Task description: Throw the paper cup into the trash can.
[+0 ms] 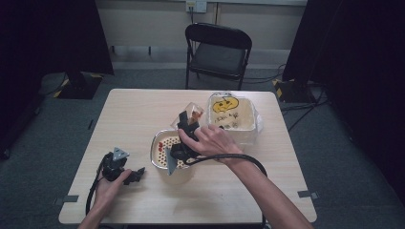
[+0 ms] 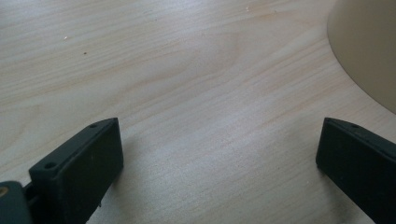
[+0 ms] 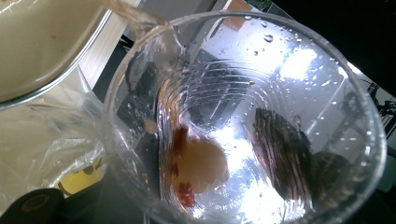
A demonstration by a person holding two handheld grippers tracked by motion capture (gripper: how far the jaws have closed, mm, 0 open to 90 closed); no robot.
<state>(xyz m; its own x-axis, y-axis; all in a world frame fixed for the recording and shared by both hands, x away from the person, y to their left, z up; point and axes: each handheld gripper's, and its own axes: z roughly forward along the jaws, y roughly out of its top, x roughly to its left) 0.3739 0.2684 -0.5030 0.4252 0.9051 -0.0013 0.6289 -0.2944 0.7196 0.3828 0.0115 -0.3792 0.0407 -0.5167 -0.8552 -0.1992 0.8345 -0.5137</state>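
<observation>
My right gripper is shut on a clear plastic cup, tipped on its side above a metal-rimmed beige strainer bowl. In the right gripper view I look into the cup: wet walls, a pale lump and red bits near its bottom, dark jaw shapes seen through the plastic. Red bits lie in the strainer. My left gripper rests low on the table at the front left, open. Its jaws stand wide apart over bare wood.
A beige tub lined with a plastic bag printed in yellow stands just right of the strainer. A beige bowl's side is close to the left gripper. A black folding chair stands behind the table.
</observation>
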